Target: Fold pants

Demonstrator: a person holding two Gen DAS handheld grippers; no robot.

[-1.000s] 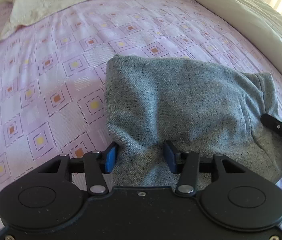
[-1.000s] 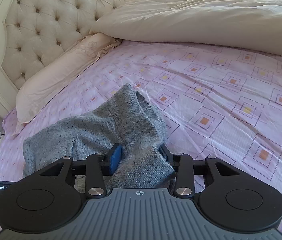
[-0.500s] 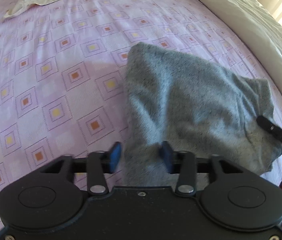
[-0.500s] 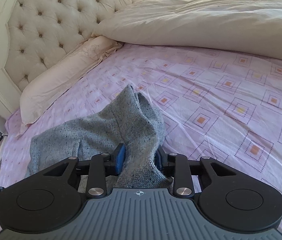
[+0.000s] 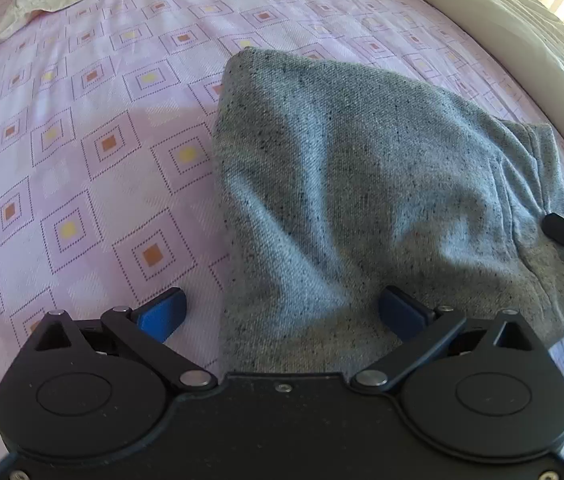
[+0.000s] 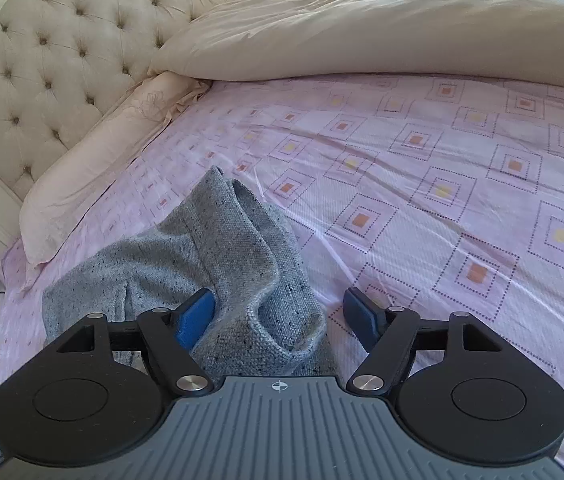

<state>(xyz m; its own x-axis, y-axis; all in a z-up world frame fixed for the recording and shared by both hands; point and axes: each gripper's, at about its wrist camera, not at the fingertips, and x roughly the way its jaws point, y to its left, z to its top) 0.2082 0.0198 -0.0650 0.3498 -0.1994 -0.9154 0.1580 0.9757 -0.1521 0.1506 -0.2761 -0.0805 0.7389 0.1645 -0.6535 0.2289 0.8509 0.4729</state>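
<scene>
Both claws spread wide over folded grey pants [image 5: 362, 184] on the pink patterned bedsheet [image 5: 82, 160].
Left gripper [image 5: 282, 312]: jaws wide, gripping nothing; pants run between and ahead of its blue pads [image 5: 162, 314]. Right gripper [image 6: 278, 316]: jaws wide; bunched pants edge [image 6: 242, 256] lies between them, nearer the left pad, extending forward-left.

The left gripper [image 5: 280, 312] was matte black, with two round housings, silver pivot screws on angled link arms and blue pads [image 5: 162, 314]. The right gripper [image 6: 278, 316] matched it, but carried a grey ribbed plate marked with a small white crosshair.
</scene>
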